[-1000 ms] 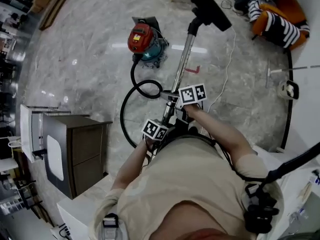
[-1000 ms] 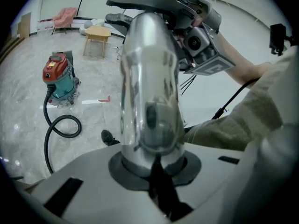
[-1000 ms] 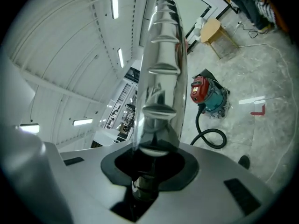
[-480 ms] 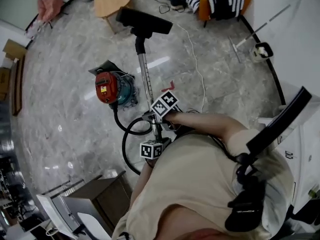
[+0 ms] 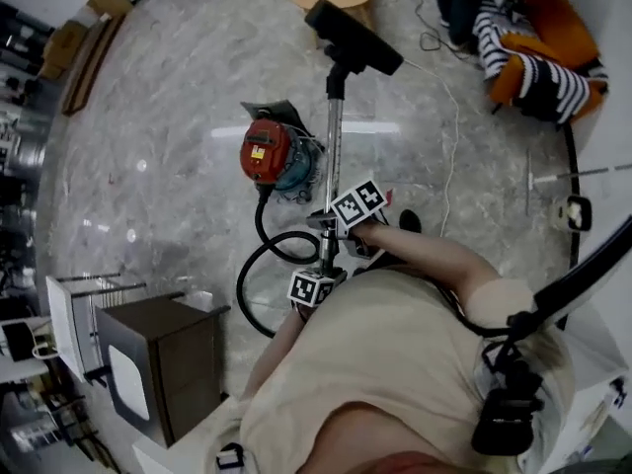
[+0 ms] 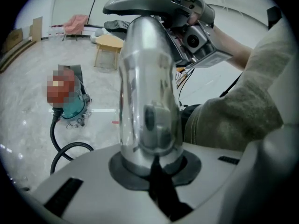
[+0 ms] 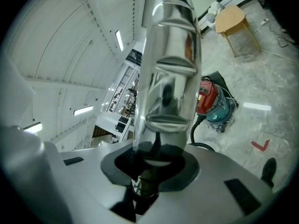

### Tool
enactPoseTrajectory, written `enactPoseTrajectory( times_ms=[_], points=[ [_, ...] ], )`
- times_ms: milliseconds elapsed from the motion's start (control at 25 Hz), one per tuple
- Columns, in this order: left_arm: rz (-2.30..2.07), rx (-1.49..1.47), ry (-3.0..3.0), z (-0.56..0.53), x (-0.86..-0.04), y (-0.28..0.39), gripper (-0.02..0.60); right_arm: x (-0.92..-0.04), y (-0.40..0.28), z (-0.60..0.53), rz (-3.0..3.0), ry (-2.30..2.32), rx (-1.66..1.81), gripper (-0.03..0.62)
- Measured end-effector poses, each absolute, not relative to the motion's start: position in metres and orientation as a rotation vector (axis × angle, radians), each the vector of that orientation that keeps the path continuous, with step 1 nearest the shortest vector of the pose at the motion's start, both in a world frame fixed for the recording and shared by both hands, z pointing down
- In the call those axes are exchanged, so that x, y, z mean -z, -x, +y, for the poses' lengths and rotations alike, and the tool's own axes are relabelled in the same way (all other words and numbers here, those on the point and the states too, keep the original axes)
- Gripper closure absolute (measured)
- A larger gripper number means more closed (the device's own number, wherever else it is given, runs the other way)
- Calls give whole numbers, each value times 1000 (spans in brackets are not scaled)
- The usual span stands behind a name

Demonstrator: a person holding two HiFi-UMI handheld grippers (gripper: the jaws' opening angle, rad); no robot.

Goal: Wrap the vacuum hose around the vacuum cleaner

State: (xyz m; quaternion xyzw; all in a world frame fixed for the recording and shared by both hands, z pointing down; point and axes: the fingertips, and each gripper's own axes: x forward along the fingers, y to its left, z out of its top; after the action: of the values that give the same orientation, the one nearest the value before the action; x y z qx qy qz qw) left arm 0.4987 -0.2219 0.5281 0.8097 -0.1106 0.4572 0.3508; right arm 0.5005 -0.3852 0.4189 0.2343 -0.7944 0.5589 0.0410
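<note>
Left: the left gripper (image 6: 152,164) is closed on the near end of the metal tube (image 6: 148,101).
Right: the right gripper (image 7: 150,164) is closed on the same tube, a little farther along.
Place: the vacuum cleaner (image 5: 269,154) stands on the floor (image 5: 148,117), far left of both grippers. The vacuum hose (image 6: 51,125) lies looped near it.
Risk: the smooth tube may slip in the jaws, and a tight hose may tip the cleaner.
Count: one cleaner, one hose, one tube, one floor nozzle (image 5: 353,36), two grippers.
</note>
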Motion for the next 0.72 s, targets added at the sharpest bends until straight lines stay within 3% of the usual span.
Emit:
enactPoseTrajectory(
  times_ms=[320,720],
  points=[
    [-491,-1208,-2050,-282,-562,-559,526,-447,-552,-438,-2465,-515,-1662,508],
    [-639,-1158,-1971,-362,-538,-631,528,-435,-616,-517,-2401,-320,-1716,508]
  ],
)
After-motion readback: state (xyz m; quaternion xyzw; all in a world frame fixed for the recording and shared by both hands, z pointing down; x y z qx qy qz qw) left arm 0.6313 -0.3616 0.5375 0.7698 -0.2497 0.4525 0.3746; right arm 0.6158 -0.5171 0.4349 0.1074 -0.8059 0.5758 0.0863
